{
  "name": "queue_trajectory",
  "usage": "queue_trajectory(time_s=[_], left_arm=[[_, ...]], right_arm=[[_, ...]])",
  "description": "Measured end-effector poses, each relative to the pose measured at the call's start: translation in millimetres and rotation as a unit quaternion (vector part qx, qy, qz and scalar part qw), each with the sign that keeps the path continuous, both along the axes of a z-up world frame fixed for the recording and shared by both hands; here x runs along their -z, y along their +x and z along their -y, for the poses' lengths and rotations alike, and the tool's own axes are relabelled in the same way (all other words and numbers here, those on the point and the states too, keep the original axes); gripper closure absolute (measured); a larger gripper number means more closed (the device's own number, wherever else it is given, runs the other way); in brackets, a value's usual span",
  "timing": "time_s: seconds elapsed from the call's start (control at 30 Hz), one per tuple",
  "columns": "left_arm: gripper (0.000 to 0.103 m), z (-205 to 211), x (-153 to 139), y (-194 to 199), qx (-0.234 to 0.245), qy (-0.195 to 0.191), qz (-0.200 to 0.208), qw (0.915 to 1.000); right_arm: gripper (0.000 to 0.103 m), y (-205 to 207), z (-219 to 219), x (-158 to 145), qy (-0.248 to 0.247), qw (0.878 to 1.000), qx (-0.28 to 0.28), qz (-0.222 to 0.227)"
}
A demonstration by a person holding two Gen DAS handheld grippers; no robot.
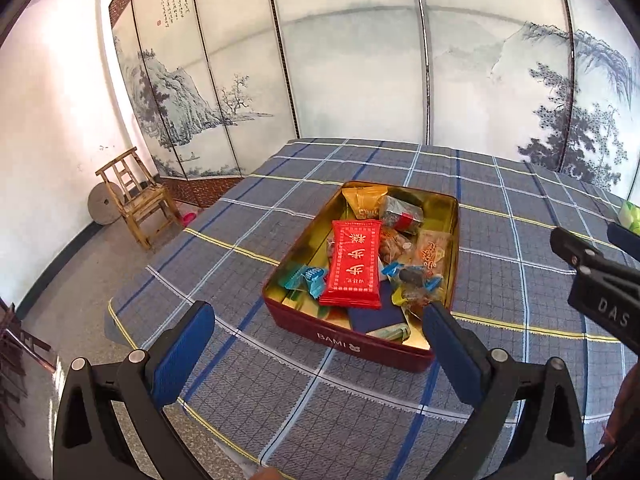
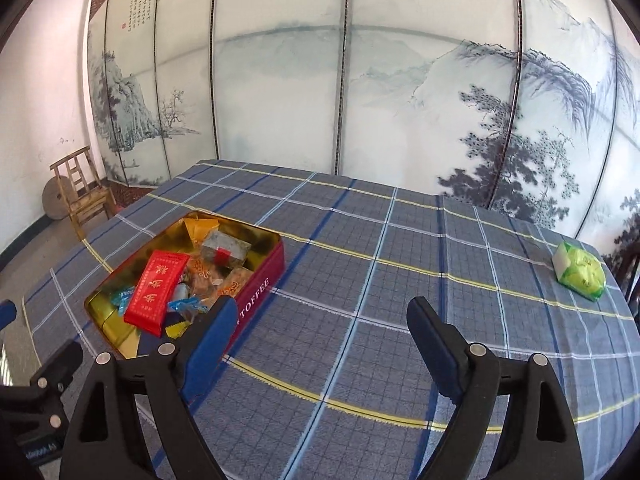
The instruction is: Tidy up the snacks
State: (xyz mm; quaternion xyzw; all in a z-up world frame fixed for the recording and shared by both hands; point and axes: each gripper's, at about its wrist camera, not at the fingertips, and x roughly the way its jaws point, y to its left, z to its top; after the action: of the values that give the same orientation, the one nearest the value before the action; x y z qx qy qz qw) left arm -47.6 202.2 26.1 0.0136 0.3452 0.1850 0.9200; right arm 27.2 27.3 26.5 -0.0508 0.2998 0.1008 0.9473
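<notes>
A dark red tin [image 1: 340,338] with a gold inside sits on the checked tablecloth and holds several wrapped snacks, with a red packet [image 1: 354,266] on top. The tin also shows at the left of the right wrist view [image 2: 262,286]. My left gripper [image 1: 318,320] is open and empty, just in front of the tin's near wall. My right gripper [image 2: 320,320] is open and empty, over bare cloth to the right of the tin. A green snack packet [image 2: 580,270] lies alone near the table's far right edge.
The table is covered by a blue-grey plaid cloth [image 2: 380,240]. A painted folding screen [image 1: 360,60] stands behind the table. A wooden chair [image 1: 138,196] and a stone disc [image 1: 102,204] stand on the floor at the left.
</notes>
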Motion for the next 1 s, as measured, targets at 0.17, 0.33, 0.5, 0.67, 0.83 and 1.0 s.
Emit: queue_trajectory(time_s=[0.17, 0.33, 0.5, 0.67, 0.83, 1.0], left_arm=[[0.000, 2, -5, 10, -0.014, -0.004, 0.009, 0.9999], [0.000, 3, -5, 20, -0.021, -0.004, 0.002, 0.9998], [0.000, 3, -5, 23, -0.013, -0.021, 0.003, 0.9997], [0.000, 3, -6, 24, -0.011, -0.025, 0.007, 0.9996], [0.000, -2, -6, 26, -0.022, -0.037, 0.001, 0.9991], [0.000, -9, -2, 27, -0.036, -0.040, -0.006, 0.9985]], right_arm=[[0.016, -2, 11, 2, 0.018, 1.000, -0.001, -0.007], [0.016, 2, 22, 12, 0.026, 0.999, 0.005, -0.021], [0.016, 2, 29, 16, 0.030, 0.999, 0.008, -0.024], [0.016, 4, 32, 18, 0.031, 0.999, 0.007, -0.025], [0.016, 4, 34, 23, 0.035, 0.999, 0.009, -0.033], [0.016, 4, 34, 23, 0.033, 0.999, 0.008, -0.029]])
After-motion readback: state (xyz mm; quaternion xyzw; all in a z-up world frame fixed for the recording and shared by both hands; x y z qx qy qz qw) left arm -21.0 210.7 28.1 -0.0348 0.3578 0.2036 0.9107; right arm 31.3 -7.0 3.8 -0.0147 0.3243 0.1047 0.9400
